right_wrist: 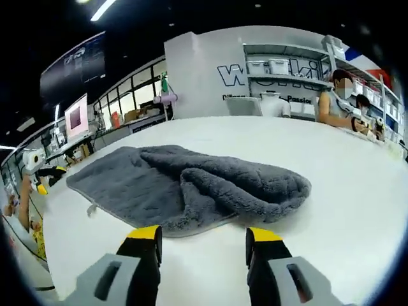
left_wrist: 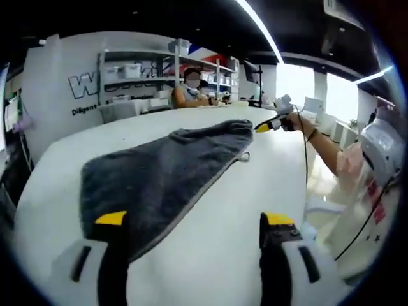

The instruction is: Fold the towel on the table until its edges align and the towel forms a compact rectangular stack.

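In the left gripper view, the left gripper (left_wrist: 194,223) sits nearest, its two black, yellow-tipped jaws standing wide apart with nothing between them. The left jaw lies over the near corner of the grey towel (left_wrist: 159,175), though I cannot tell whether it touches it; the right jaw is over bare white table (left_wrist: 255,185). The towel lies on the table with its long axis running away from the camera towards the upper right, its far end bunched into a roll and a small loop sticking out of its right edge. Beyond that far end the right gripper (left_wrist: 262,127) shows its yellow tips, held by a hand (left_wrist: 299,122), just beside the towel; from here I cannot tell how its jaws stand. On the white wall (left_wrist: 70,70) behind are a large blue "W" and a smaller line starting "Dil", otherwise too small to read. Shelves (left_wrist: 137,73) with bins stand by the wall, a seated person (left_wrist: 191,89) is at the far end of the table, and strip lights (left_wrist: 258,25) cross the dark ceiling.

In the right gripper view, the right gripper (right_wrist: 202,239) is nearest, jaws spread and empty over bare table, just short of the towel's rumpled, folded-over end (right_wrist: 242,185). The flat part stretches to the left. The wall lettering reads "wo", then is cut off by the shelves.
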Action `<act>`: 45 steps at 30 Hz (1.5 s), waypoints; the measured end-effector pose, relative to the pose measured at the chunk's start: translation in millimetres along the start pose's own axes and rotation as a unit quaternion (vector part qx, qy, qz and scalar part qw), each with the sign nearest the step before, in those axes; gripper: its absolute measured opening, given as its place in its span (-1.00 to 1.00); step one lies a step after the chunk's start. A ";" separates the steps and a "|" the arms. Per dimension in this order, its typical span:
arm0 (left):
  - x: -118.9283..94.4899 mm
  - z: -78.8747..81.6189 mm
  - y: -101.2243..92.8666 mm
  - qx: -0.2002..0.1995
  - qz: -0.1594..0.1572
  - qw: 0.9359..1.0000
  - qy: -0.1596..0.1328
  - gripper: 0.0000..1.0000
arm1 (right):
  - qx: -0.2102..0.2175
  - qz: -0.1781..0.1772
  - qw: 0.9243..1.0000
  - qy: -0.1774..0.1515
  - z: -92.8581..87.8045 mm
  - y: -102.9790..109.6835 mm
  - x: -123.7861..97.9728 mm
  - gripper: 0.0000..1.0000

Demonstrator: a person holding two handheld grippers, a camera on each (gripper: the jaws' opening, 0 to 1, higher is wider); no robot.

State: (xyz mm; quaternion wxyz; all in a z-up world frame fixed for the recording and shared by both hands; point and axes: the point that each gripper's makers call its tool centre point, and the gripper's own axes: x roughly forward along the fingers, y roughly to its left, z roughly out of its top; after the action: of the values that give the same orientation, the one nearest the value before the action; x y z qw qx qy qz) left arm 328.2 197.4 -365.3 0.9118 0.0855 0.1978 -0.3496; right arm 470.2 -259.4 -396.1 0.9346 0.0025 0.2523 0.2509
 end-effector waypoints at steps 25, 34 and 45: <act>-11.1 -7.5 3.8 -0.004 0.014 1.000 0.004 0.75 | 0.024 -0.058 0.998 0.002 20.2 -44.8 36.6 -0.16; -7.8 -13.3 -2.7 -0.004 0.004 1.000 0.014 0.72 | -0.026 -0.074 0.996 0.040 13.9 -48.0 54.6 -0.31; -8.4 -11.7 -4.0 -0.003 0.004 1.000 0.012 0.72 | -0.053 -0.045 0.996 0.056 15.7 -34.3 55.5 -0.88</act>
State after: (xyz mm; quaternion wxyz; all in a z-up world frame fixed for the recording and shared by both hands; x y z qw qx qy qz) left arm 316.4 203.0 -372.5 0.9110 0.0873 0.2091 -0.3446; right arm 535.1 -261.4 -413.1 0.9281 -0.0723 0.2910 0.2208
